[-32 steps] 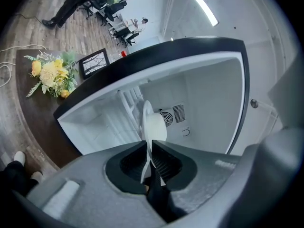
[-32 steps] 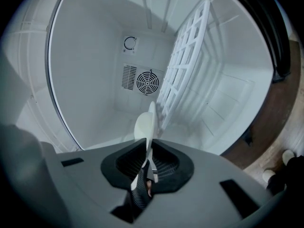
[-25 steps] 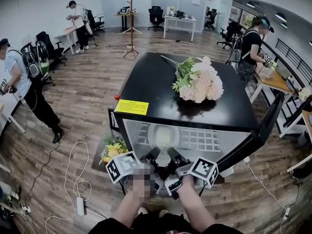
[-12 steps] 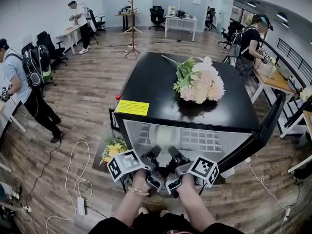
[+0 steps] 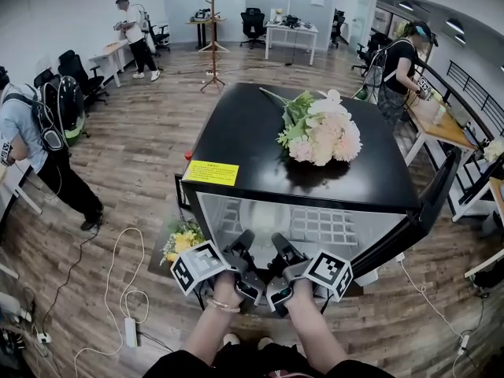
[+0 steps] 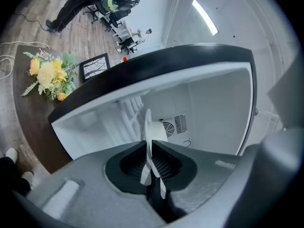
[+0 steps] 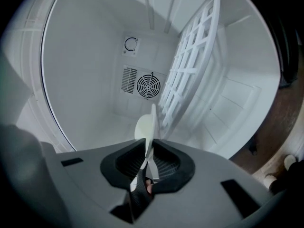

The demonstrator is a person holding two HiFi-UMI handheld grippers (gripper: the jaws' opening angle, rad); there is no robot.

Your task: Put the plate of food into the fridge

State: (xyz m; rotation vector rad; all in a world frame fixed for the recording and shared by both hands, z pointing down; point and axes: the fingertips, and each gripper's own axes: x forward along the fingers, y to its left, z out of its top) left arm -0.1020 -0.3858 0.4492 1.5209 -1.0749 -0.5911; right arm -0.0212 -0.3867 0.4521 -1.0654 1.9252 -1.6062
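A white plate point(image 5: 264, 220) sits just inside the open mouth of the small fridge point(image 5: 236, 140), held by both grippers. I cannot make out its food. My left gripper point(image 5: 242, 241) is shut on the plate's near left rim. My right gripper point(image 5: 282, 247) is shut on the near right rim. In the left gripper view the plate point(image 6: 153, 131) stands edge-on between the pads of the left gripper point(image 6: 147, 150). The right gripper view shows the plate point(image 7: 146, 127) the same way in the right gripper point(image 7: 147, 152).
The fridge door point(image 5: 429, 207) hangs open at the right. A white wire shelf point(image 7: 190, 75) and a fan vent point(image 7: 148, 85) lie inside. A pink bouquet point(image 5: 319, 136) lies on the black top, and yellow flowers point(image 5: 183, 241) on the floor left. Cables point(image 5: 118, 290) trail nearby.
Both grippers and the plate stay at the fridge opening, with the left one turned slightly. People in the background have shifted.
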